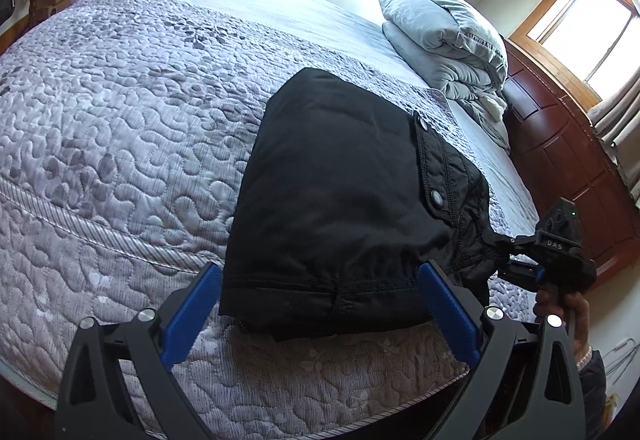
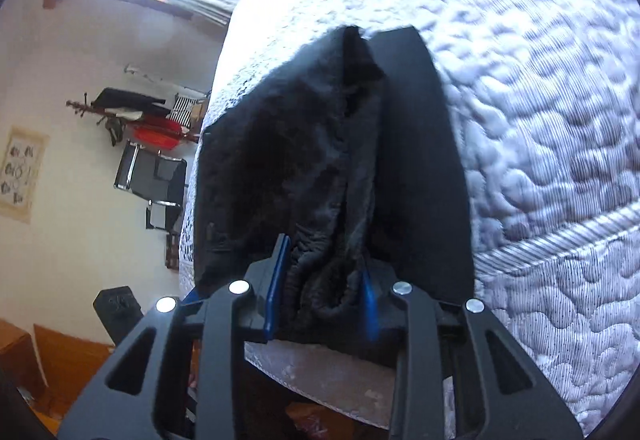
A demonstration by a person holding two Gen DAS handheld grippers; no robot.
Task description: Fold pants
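Black pants (image 1: 340, 192) lie folded in a compact stack on the quilted bed (image 1: 120, 128), near its front edge. My left gripper (image 1: 320, 288) is open, its blue pads either side of the stack's near hem, not clamping it. My right gripper (image 1: 508, 252) shows at the right of the left wrist view, shut on the elastic waistband corner. In the right wrist view the pants (image 2: 304, 168) bunch between the blue pads of the right gripper (image 2: 320, 288), which pinch the gathered waistband.
A stack of grey pillows (image 1: 444, 40) sits at the head of the bed by a dark wooden headboard (image 1: 568, 156). The bed edge drops off just below the pants. A coat rack with clothes (image 2: 136, 112) and a chair (image 2: 152, 176) stand by the wall.
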